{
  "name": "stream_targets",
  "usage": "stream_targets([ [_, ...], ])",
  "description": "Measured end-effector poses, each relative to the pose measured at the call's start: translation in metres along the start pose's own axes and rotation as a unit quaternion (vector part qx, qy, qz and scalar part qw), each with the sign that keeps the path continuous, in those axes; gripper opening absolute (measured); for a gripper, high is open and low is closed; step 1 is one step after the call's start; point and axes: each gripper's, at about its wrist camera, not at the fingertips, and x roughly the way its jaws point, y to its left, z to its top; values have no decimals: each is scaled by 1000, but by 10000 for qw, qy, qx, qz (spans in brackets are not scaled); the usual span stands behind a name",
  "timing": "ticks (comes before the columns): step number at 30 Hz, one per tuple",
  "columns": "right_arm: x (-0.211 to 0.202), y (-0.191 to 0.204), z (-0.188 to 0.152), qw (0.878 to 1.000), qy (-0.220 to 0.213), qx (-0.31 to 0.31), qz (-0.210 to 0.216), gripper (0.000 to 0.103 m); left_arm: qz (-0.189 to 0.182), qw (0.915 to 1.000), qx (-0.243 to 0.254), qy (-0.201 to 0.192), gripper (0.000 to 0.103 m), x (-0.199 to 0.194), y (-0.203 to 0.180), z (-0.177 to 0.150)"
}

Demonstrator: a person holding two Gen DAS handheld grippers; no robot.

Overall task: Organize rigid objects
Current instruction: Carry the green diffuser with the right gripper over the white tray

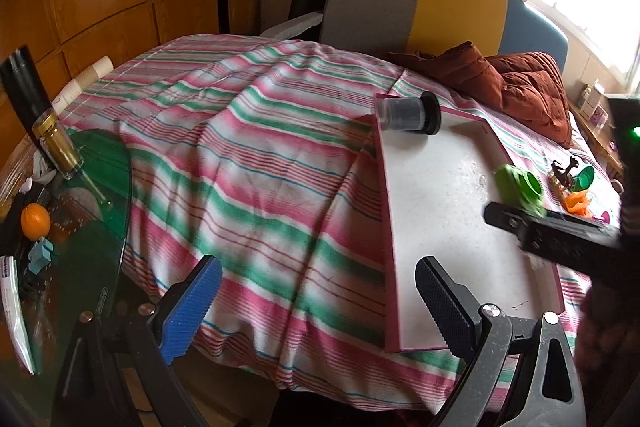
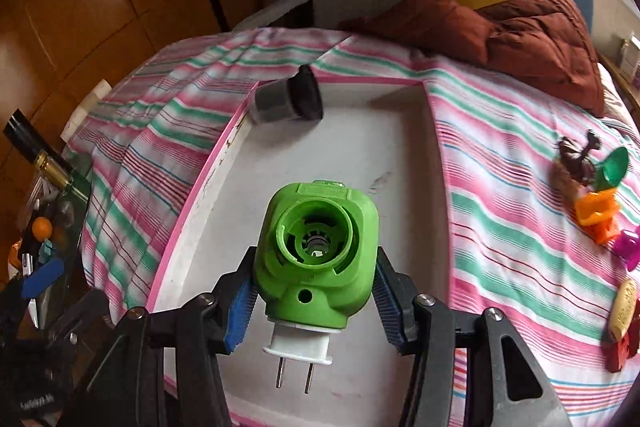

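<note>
The green plug-in device [image 1: 518, 189] is blurred at three o'clock; the red toy [image 2: 620, 347] is cut off at four o'clock.

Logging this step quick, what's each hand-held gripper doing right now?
Left hand-held gripper: open, holding nothing.
Right hand-held gripper: closed on the green plug-in device above the white tray.

The right tool [image 2: 316, 291] clamps a green plug-in device [image 2: 316, 251] above the pink-rimmed white tray [image 2: 400, 163].

black tongs [image 2: 316, 311] frames; ribbed blue pads [image 2: 237, 311]; silver pivot screws [image 2: 425, 299]
</note>
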Motion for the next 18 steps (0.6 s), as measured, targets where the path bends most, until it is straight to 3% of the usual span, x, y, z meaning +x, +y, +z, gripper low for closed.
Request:
stream_targets([
  [11, 54, 26, 50, 9996, 175, 101, -179, 54, 116, 9998, -154, 36, 98, 3, 19, -4],
  [18, 78, 39, 66, 9994, 349, 26, 12, 54, 151, 9996, -207, 132, 98, 10, 24, -4],
])
